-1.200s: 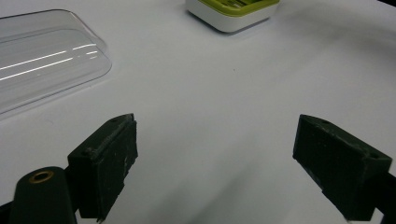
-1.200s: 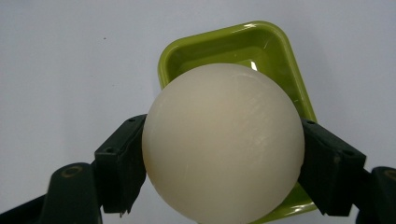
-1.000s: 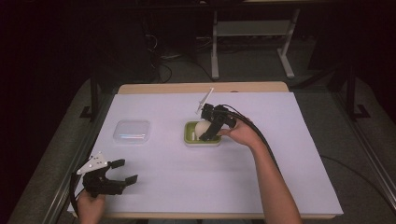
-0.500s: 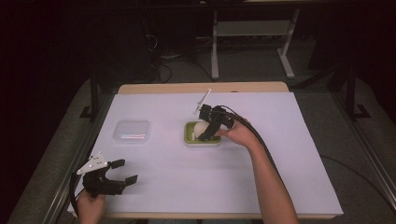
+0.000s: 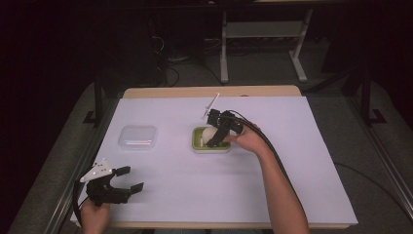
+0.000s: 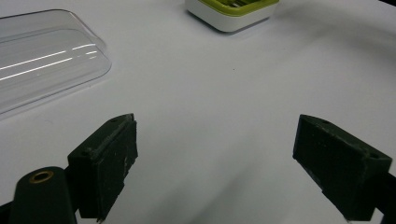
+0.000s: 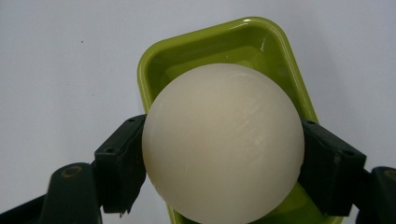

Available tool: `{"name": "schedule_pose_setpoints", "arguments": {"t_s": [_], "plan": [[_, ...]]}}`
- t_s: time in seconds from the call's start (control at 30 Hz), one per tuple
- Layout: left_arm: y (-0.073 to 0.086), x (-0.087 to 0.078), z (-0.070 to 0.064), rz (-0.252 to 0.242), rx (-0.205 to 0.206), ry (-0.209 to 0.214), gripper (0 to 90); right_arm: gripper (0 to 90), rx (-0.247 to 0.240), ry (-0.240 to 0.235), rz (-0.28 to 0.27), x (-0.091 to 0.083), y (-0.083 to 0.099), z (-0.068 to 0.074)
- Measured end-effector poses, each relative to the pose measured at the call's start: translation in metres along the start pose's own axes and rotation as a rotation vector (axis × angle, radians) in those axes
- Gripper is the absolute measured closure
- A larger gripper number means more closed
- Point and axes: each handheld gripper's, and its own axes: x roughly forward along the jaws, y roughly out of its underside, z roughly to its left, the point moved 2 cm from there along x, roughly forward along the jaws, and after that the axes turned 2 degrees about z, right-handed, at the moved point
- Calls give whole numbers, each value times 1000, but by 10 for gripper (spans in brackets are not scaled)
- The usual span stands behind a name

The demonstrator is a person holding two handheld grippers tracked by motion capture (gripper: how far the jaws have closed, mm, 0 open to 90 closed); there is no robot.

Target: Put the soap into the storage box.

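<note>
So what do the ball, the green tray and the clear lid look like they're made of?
Ball: smooth, cream, faintly translucent with a soft sheen, perhaps soap or plastic. Tray: glossy green plastic, judging by its rim highlights. Lid: clear, hard plastic with sharp streak reflections.

Dark room, grey floor (image 5: 58,161), white metal stand (image 5: 265,41) behind the table (image 5: 209,91)

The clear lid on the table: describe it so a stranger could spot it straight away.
Start from the white-covered table and find the green dish near its middle. The clear lid lies flat to that dish's left, apart from it. It is see-through and colourless, unlike the green dish.
</note>
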Motion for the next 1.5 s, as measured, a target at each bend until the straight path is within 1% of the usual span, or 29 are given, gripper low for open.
{"name": "schedule_pose_setpoints", "arguments": {"t_s": [0.33, 0.57, 1.0, 1.5], "plan": [[0, 0, 0, 1, 1, 1, 130, 236, 2, -6, 1, 4, -1, -1], [0, 1, 0, 2, 3, 0, 130, 235, 16, -2, 6, 5, 0, -3], [0, 0, -1, 0, 3, -1, 130, 235, 12, 6, 2, 5, -2, -3], [0, 0, -1, -2, 0, 0, 130, 235, 15, 2, 6, 7, -2, -3]]}}
